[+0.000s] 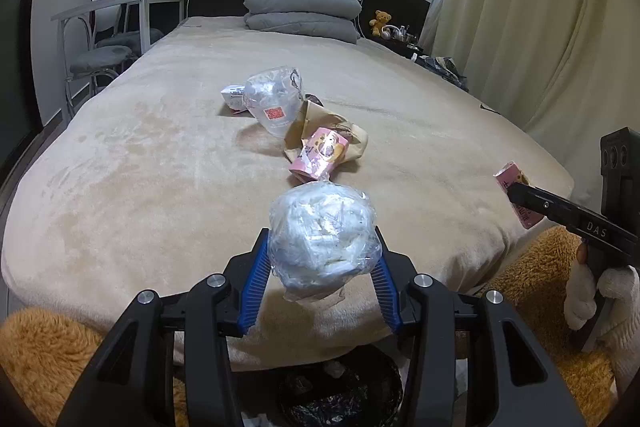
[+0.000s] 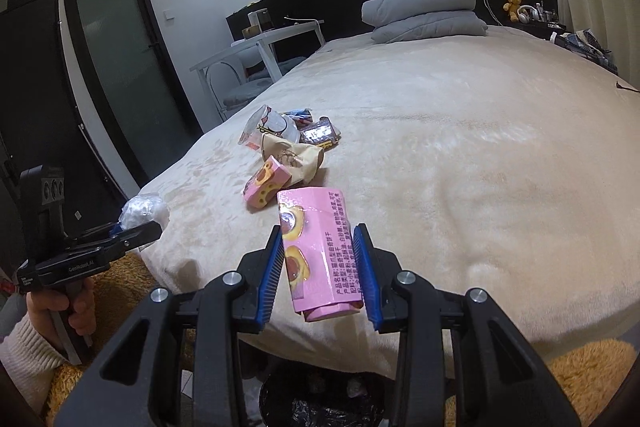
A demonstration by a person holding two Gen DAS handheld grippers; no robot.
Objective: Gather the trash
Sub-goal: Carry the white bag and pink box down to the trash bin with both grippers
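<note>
Here the crumpled clear plastic bag [image 1: 322, 235] holds white wadding.

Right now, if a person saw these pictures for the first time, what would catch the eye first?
First, the two held items: the left gripper is shut on a clear bag of white scraps, and the right gripper is shut on a pink box, both near the foot of the beige bed. Next, the trash pile in the middle of the bed, and the black-lined bin on the floor below.
</note>
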